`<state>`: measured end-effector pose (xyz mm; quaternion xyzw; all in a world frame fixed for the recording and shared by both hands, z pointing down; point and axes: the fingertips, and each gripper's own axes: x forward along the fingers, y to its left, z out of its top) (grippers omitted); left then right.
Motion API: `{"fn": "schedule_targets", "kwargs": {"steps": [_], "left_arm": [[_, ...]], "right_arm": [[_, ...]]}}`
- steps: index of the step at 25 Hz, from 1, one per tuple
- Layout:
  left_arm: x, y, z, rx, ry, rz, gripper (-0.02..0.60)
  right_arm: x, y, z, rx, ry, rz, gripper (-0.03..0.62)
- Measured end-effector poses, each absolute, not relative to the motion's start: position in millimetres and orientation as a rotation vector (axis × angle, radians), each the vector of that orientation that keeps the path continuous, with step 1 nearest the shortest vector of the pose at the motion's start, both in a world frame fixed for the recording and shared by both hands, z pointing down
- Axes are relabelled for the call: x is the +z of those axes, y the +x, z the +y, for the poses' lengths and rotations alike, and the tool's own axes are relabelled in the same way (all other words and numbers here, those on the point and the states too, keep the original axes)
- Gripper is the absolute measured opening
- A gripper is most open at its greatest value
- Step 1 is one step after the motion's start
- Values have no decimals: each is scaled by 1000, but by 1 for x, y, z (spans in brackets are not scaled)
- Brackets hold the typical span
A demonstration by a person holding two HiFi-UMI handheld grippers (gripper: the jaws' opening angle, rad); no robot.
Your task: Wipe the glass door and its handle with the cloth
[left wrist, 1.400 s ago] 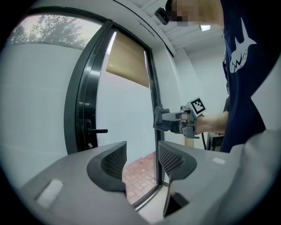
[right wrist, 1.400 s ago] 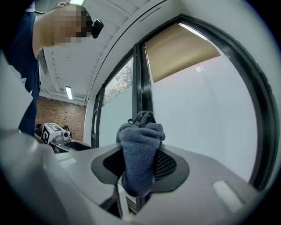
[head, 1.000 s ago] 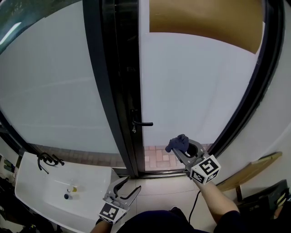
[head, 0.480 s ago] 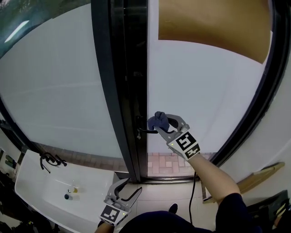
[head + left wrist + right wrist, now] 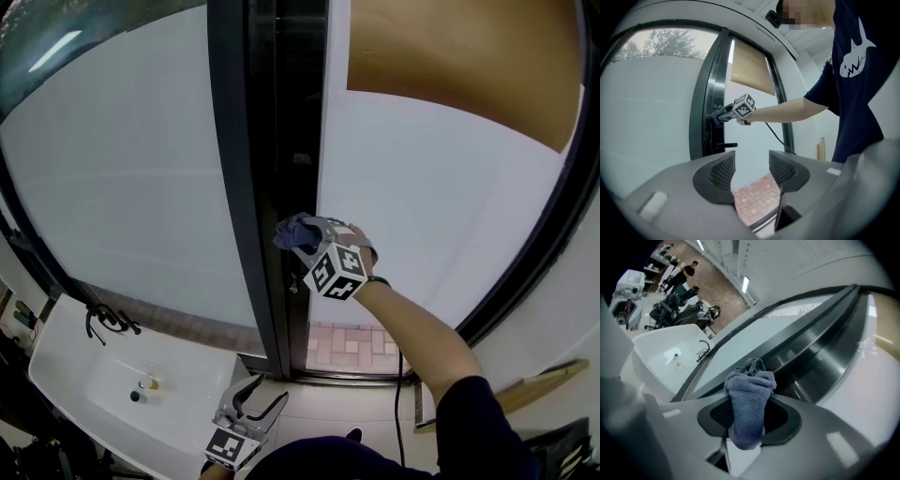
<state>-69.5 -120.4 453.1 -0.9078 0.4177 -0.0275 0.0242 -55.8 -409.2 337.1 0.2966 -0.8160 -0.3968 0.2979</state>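
Bright, soft daylight is diffused through the frosted white glass door panel. Straight lines are bowed by wide-angle distortion, and the corners of both gripper views are blackened.

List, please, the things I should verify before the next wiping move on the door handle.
1. Blue-grey terry cloth held firmly by the right gripper: ok, its fingers are shut on it.
2. Cloth end sticks out past the fingers for wiping: ok.
3. Cloth touching the black metal door frame: cannot tell.
4. Cloth on the black lever door handle: not ok, the right gripper is above it.
5. Left gripper out of the way: ok, it is low, open and empty.
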Motion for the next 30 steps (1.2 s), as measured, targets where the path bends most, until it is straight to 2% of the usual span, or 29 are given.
{"fn": "schedule_targets", "kwargs": {"steps": [6,14,30], "left_arm": [[460,-72,-121,-99,-2806,1342,219],[466,-62,-122,-107,-2827,1317,219],[466,-30,-117,-124,-2897,1151,219]], "right_arm": [[359,-69,-436,-1277,747,-1879,143],[372,-46,-441,-1316,726,-1781,140],[384,127,-440,-1117,900,-1645,138]]}}
